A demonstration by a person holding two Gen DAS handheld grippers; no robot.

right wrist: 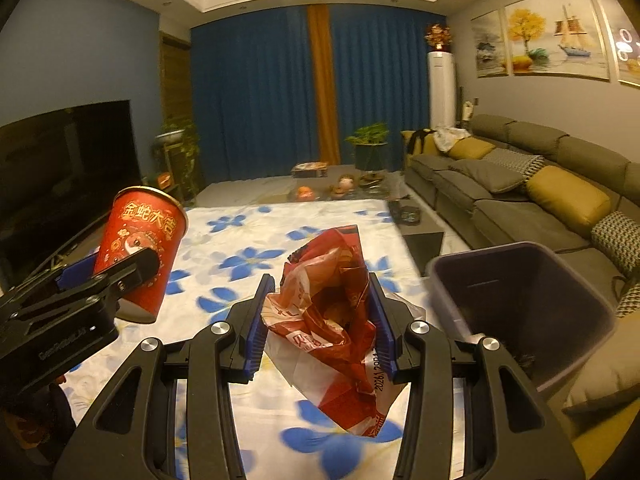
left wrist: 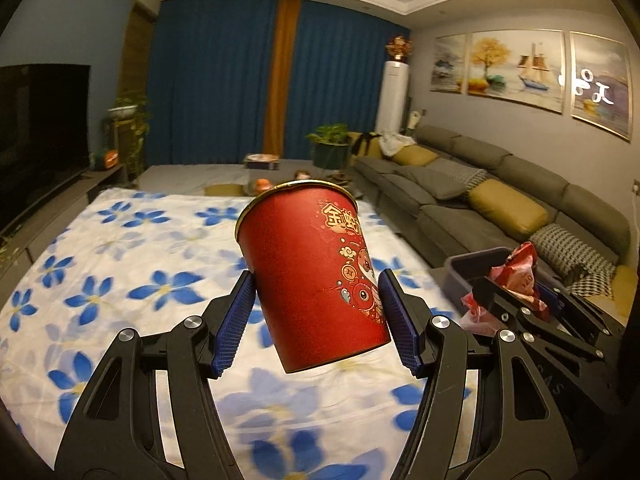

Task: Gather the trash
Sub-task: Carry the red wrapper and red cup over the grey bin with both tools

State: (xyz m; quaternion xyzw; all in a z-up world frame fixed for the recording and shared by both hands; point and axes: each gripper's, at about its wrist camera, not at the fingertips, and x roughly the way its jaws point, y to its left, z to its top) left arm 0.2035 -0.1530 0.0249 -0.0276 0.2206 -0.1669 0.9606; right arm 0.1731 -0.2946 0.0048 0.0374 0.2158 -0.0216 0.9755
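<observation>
two grippers, one red cup, one crumpled wrapper, one bin (dark), three wall paintings.

White cloth with blue flowers spread over the low surface in front; dark television at left, potted trailing plant on a stand beside it. Blue curtains with an orange strip across the far wall, white floor-standing air conditioner in the corner. Grey sofa along the right wall with mustard cushions, framed paintings above.
</observation>
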